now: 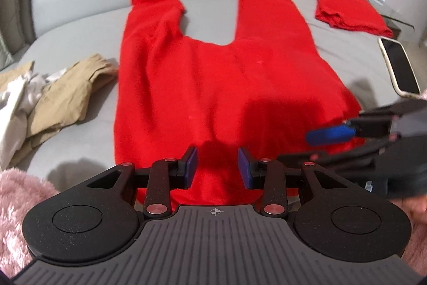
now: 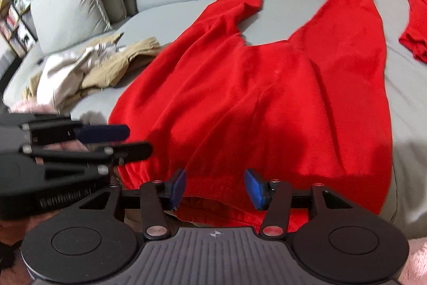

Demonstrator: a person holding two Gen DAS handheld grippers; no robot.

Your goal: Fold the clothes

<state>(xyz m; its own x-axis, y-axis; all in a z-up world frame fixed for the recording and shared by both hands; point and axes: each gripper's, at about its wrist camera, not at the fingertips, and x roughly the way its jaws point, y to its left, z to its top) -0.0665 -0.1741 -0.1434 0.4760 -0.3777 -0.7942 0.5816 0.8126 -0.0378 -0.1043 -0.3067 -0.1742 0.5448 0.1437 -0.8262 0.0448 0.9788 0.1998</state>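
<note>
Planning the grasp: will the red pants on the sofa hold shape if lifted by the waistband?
Probably not: the red pants lie in soft wrinkles, so they look floppy and the legs would likely dangle. The fabric looks thick and fleecy, so it should grip the pads rather than slip. Both the left gripper and right gripper are open.

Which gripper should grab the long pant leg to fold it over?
Probably the right gripper. It is open at the waistband of the red pants, on the long leg's side; the left gripper sits farther over.
</note>
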